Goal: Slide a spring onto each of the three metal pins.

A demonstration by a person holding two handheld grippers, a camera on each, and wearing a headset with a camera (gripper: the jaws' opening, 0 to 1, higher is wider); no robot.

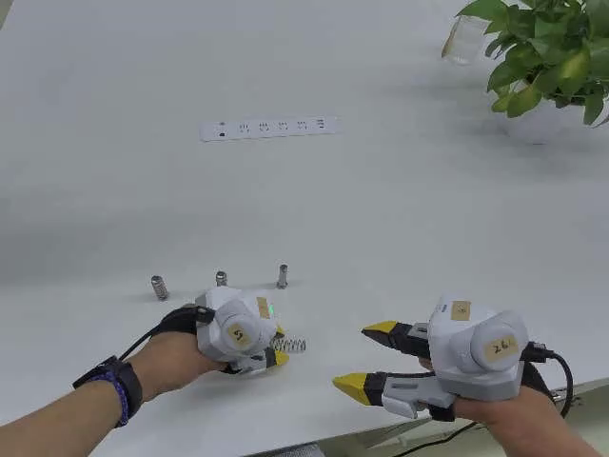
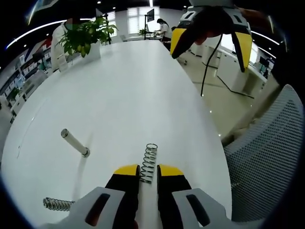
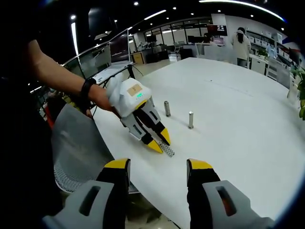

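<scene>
Evidently, the yellow fingertips (image 2: 126,170) of the left gripper (image 2: 147,168) are pressed together on the near end of a spring (image 2: 149,160). Most of its coils are left jutting free beyond the tips, low at the white table (image 1: 400,219); whether it is touching the surface cannot be told. Just beyond, the bare pin (image 2: 75,142) is seen standing upright, apart from the spring's free end. Two more pins are set in the same row. The far-left pin (image 1: 159,286) is wrapped in coils, and the middle pin (image 1: 221,278) looks ribbed in the right gripper view, so it is judged to be sleeved too, though not with certainty. The right gripper (image 1: 364,357) is held off to the side, its jaws spread wide with nothing between them. Further back, a power strip (image 1: 268,128) and a potted plant (image 1: 542,57) are placed well clear of the work.

The last threading is judged to be the step in hand, and several slips are to be feared. Since the spring is pinched at one end only, its free end can be swayed off line and the pin's top missed. If it is pushed down at an angle, the coils may be caught on the pin's edge and buckled. If the pinch is loosened too soon, the spring may be flung across the table.
</scene>
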